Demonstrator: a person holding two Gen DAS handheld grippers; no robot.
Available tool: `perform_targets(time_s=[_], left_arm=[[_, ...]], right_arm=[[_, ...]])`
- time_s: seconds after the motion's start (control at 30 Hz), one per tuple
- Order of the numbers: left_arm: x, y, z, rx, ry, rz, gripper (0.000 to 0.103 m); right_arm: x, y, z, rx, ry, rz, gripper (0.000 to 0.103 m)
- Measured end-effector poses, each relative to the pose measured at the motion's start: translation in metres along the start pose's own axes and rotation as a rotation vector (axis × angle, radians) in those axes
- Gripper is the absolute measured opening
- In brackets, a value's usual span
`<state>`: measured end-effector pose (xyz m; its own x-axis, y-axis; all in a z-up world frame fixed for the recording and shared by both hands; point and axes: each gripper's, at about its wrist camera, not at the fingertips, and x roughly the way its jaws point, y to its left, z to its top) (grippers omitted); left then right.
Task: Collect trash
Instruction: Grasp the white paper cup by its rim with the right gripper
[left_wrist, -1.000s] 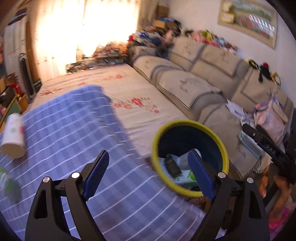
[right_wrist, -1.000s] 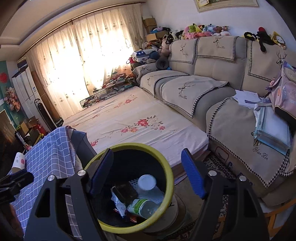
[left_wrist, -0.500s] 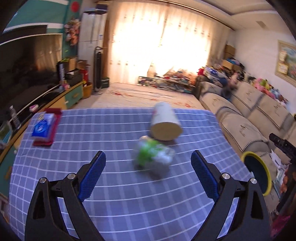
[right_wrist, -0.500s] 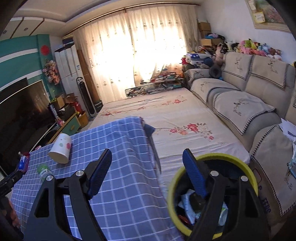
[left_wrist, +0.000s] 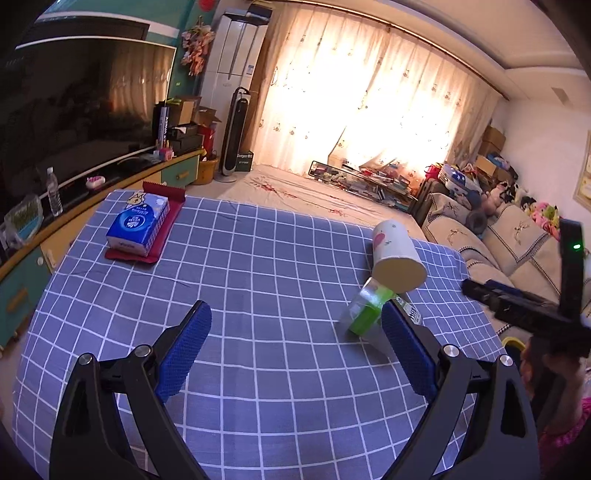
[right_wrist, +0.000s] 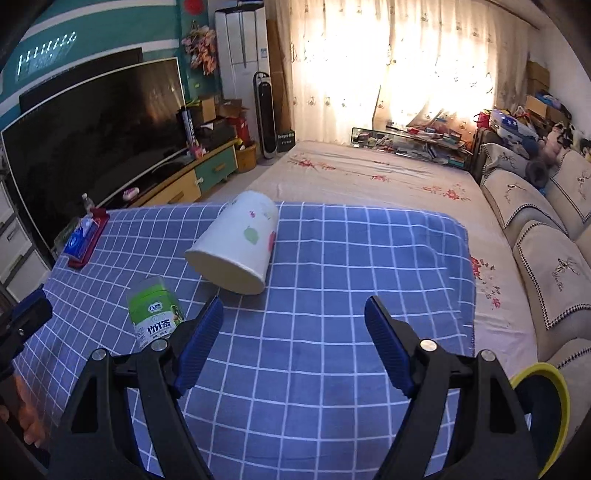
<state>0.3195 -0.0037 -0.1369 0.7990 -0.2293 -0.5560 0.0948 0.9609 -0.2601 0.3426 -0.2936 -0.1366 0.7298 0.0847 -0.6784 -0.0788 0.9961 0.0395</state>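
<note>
Paper cup (right_wrist: 236, 247) toppled, mouth unseen; green bottle (right_wrist: 157, 312) half-hidden behind wide-open, empty fingers (right_wrist: 201, 343).

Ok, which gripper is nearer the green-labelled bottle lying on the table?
Left, narrowly. The bottle lies just beyond the left gripper's right fingertip. The right gripper has it off beyond its left finger.

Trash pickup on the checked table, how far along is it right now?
Done: nothing here shows it; only the yellow bin's rim shows, its contents out of view. In hand: nothing, the left tool and the right tool are both open and empty above the cloth. Left: the paper cup on its side and the green-label bottle beside it. The tissue pack may just belong there.
</note>
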Motion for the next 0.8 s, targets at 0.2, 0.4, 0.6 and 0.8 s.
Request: perform_targets(time_s=[0.2, 0.4, 0.6, 0.8], left_arm=[[0.004, 0.001, -0.002, -0.013, 0.019, -0.019, 0.092], [0.009, 0.000, -0.003, -0.016, 0.031, -0.019, 0.092], [0.012, -0.002, -0.005, -0.014, 0.041, -0.028, 0.092], [0.013, -0.005, -0.006, -0.005, 0.043, -0.033, 0.092]], right_arm=[[0.039, 0.020, 0.006, -0.035, 0.049, -0.008, 0.072], [0.069, 0.031, 0.008, -0.036, 0.088, -0.031, 0.056], [0.076, 0.028, 0.012, -0.014, 0.084, -0.030, 0.044], [0.071, 0.020, 0.020, 0.014, 0.065, -0.010, 0.008]])
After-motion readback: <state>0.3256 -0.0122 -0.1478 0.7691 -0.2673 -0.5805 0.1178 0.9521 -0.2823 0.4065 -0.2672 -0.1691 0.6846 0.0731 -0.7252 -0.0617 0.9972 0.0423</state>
